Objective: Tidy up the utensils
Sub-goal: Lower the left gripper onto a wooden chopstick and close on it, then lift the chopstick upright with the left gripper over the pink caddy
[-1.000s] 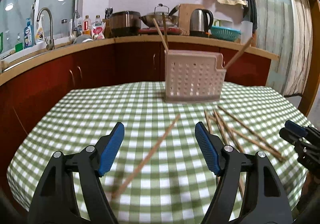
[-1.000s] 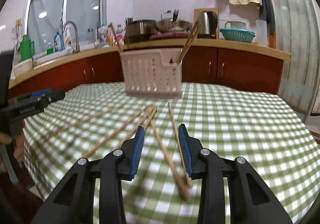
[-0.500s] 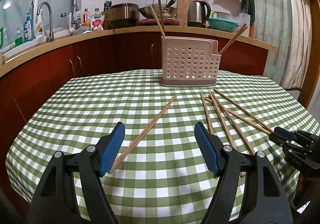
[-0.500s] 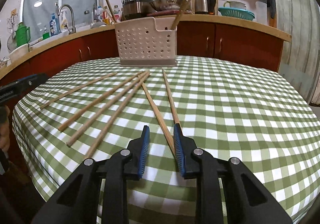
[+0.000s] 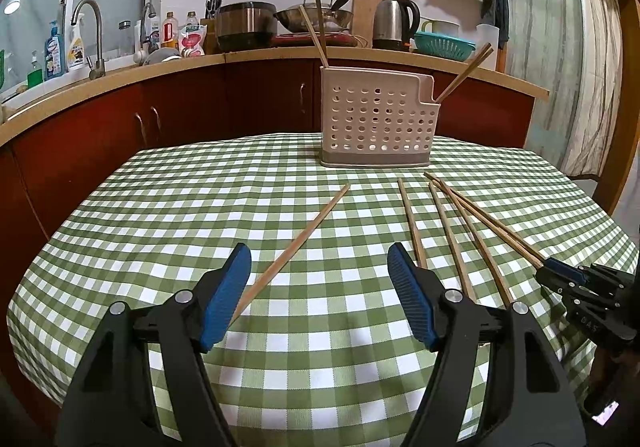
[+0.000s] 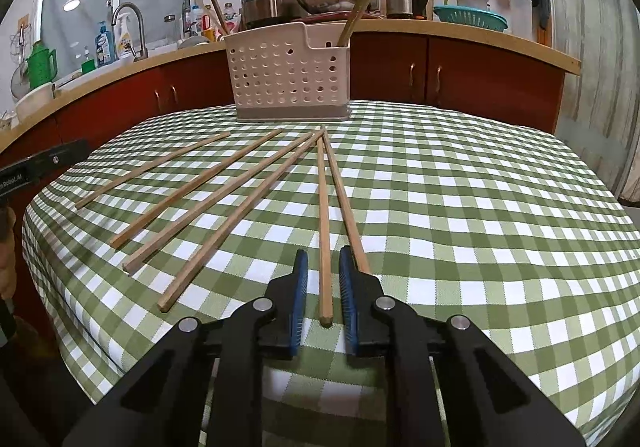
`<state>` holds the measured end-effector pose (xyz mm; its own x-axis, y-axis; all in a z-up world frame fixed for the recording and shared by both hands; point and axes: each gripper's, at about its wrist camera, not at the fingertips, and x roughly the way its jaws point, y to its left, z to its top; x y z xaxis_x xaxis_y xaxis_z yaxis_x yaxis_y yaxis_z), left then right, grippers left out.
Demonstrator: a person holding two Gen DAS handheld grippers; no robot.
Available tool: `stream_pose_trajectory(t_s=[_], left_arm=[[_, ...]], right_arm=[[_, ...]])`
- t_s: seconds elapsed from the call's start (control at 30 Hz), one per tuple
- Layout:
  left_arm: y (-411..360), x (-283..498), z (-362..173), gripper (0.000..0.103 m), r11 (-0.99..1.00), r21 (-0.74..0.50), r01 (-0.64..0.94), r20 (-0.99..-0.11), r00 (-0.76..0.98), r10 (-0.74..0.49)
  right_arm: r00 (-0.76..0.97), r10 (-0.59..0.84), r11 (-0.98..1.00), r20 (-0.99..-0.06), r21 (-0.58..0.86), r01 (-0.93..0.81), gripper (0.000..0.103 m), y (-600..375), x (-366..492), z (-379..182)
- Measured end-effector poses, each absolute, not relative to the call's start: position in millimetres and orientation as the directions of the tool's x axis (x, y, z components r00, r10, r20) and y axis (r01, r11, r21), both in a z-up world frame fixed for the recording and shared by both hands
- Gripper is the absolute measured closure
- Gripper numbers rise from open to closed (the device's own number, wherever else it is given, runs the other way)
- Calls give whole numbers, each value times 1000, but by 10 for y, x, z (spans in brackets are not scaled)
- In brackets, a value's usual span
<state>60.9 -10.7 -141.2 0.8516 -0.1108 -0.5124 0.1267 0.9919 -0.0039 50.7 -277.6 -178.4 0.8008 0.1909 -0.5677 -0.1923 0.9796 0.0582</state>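
Observation:
Several wooden chopsticks lie loose on the green checked tablecloth point(image 6: 460, 207). A beige perforated utensil holder point(image 6: 288, 81) stands at the far side with a few chopsticks upright in it; it also shows in the left wrist view point(image 5: 376, 123). My right gripper point(image 6: 324, 287) is low over the cloth, its blue pads narrowly apart around the near end of one chopstick point(image 6: 325, 231), not clamped. A second chopstick point(image 6: 344, 203) passes under its right finger. My left gripper point(image 5: 318, 291) is wide open and empty, with a single chopstick point(image 5: 298, 243) lying just ahead of its left finger.
The table edge drops off close in front of both grippers. Behind the table runs a kitchen counter point(image 5: 256, 55) with red cabinets, a sink tap point(image 5: 90, 31), pots and a kettle point(image 5: 394, 23). The right gripper shows at the right edge of the left wrist view point(image 5: 584, 287).
My right gripper has dropped lower and moved forward, so one chopstick's end now lies between its pads. My left gripper has shifted slightly nearer the single chopstick and stays wide open.

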Motion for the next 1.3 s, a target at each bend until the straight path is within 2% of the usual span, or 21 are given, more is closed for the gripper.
stream_pose_trajectory(t_s=[0.1,0.53,0.73,0.83,0.9,0.97,1.13,1.3], left_arm=[[-138,608,-1420,40,991,0,137,-518,848,-117],[-458,559,-1652,47,974,-39,222,-580,789,-203],[-668,553,-1801,57,961,-11,276,-602,766,-226],[-708,579,-1895,72,957,-9,291,-628,743,-232],[-717,584,-1947,89,953,-6,304,-640,730,-237],[-719,570,-1955,96,949,-1,317,-636,732,-245],[-693,540,-1904,97,948,3,317,-611,751,-250],[-647,444,-1726,97,954,44,296,-550,805,-224]], right_arm=[[801,197,978,-565,62,-197,96,-2756,485,-1782],[817,185,981,-547,50,-188,96,-2737,404,-1756],[815,192,980,-546,66,-187,96,-2765,401,-1768],[816,194,980,-545,69,-187,96,-2764,400,-1767],[816,195,980,-544,70,-187,96,-2763,400,-1767],[817,195,980,-543,72,-186,96,-2764,406,-1765],[821,195,980,-537,70,-187,96,-2763,396,-1744],[838,198,979,-509,69,-190,96,-2747,354,-1620]])
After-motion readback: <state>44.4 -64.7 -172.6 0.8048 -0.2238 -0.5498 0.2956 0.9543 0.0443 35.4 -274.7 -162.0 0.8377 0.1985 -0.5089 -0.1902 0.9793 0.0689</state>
